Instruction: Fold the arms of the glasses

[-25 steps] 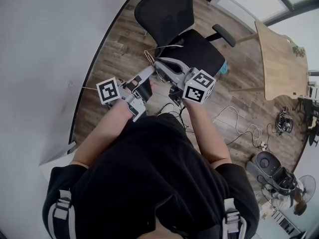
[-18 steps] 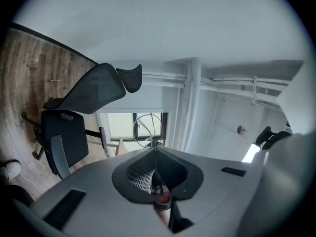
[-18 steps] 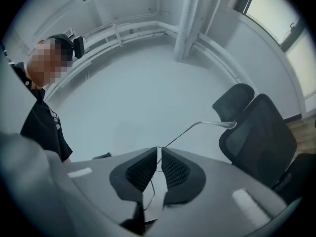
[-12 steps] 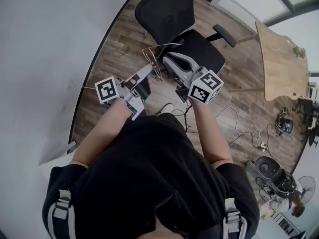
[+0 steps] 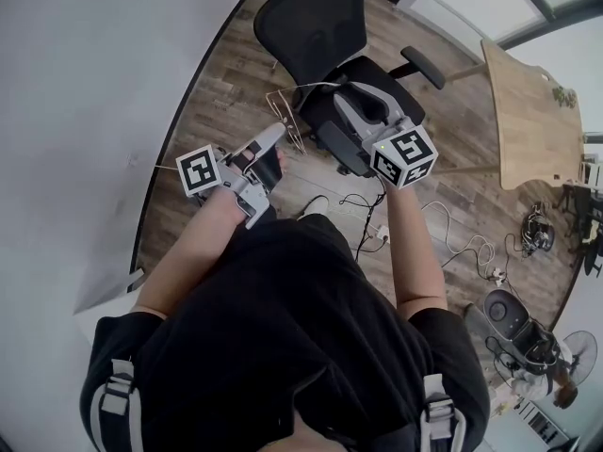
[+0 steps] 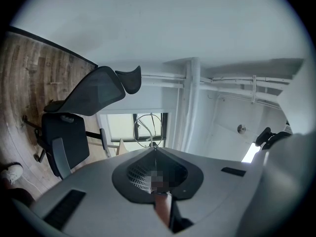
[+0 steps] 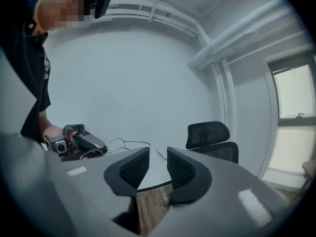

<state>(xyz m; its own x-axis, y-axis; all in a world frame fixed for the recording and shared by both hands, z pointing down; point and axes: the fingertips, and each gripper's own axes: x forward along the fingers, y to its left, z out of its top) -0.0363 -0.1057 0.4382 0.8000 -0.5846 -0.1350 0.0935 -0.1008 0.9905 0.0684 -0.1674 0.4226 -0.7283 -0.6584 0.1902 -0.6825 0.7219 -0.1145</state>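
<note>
The left hand-held gripper (image 6: 154, 148) is clamped on the glasses (image 6: 148, 130) at its tip. The right hand-held gripper (image 7: 157, 158), whose jaws have just been opening and are empty, has the glasses to its left, with one arm extending toward it.

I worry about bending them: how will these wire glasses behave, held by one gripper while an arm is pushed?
The glasses look like thin wire, so probably light, springy and easily bent. Pinched only at the tip of the left gripper, they may pivot under a push.
</note>
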